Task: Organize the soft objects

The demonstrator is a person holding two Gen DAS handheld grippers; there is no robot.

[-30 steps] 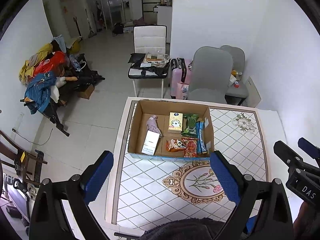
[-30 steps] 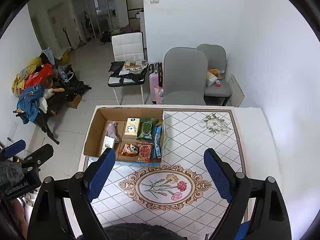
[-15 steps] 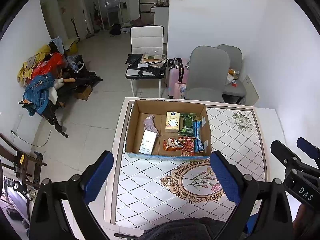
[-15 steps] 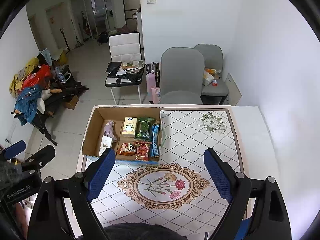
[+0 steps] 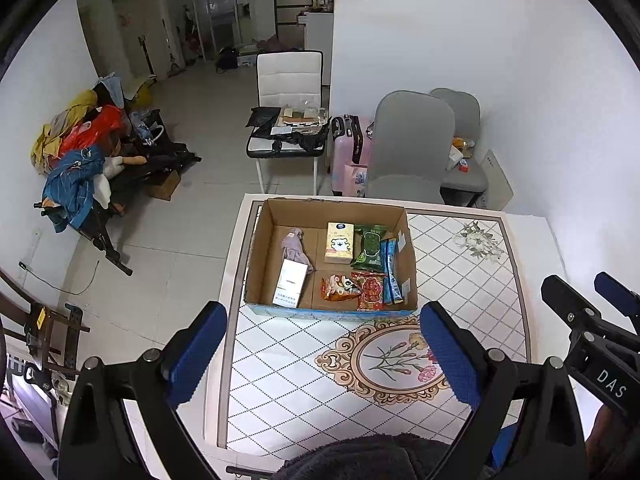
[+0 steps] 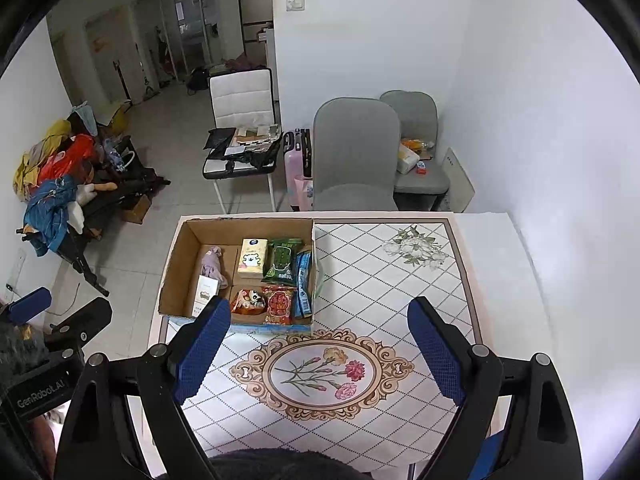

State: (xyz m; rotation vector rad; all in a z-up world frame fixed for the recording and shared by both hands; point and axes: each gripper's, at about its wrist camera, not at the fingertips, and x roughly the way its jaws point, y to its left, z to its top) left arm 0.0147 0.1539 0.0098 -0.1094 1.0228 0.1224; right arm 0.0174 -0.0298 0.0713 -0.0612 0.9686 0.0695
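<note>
Both grippers, left (image 5: 322,344) and right (image 6: 318,344), jaws apart, empty; cardboard box (image 5: 332,204) ahead holds tight-packed packets, so neighbours may snag.

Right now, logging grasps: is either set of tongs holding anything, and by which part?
Nothing is held. The left tongs and right tongs are both open and empty above the table; the soft packs lie untouched in the cardboard box.

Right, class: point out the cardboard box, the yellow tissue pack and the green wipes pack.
cardboard box (image 5: 264,268): left wrist view, left wall.
yellow tissue pack (image 5: 339,242): left wrist view, front face.
green wipes pack (image 6: 282,261): right wrist view, centre.
</note>
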